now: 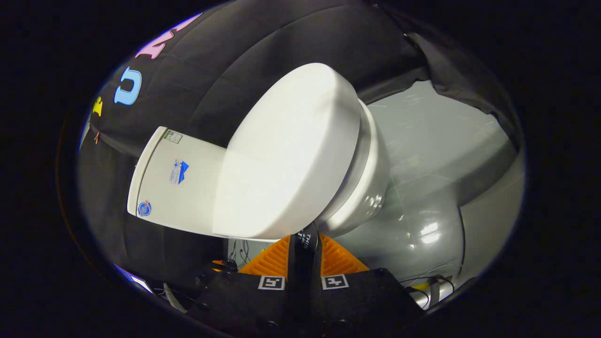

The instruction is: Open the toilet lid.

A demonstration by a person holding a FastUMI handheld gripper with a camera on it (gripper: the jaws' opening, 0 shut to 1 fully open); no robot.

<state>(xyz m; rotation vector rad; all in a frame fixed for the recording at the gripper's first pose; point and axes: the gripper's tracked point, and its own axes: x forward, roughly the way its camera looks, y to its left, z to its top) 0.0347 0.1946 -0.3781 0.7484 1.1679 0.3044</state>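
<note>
Your gripper (304,244) has its two fingers close together, with a black strap (305,263) running between them that hides the tips. Whether they pinch anything, you cannot tell. Just ahead sits one toilet: its lid (286,155) is raised off the bowl (364,188), and the tank (176,183) is beyond.

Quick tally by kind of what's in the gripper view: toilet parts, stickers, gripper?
Toilet lid, down on the bowl: 1
Toilet bowl: 1
Tank: 1
Stickers on the tank: 3
Gripper, fingers together just under the lid's front edge: 1
Total: 7
</note>
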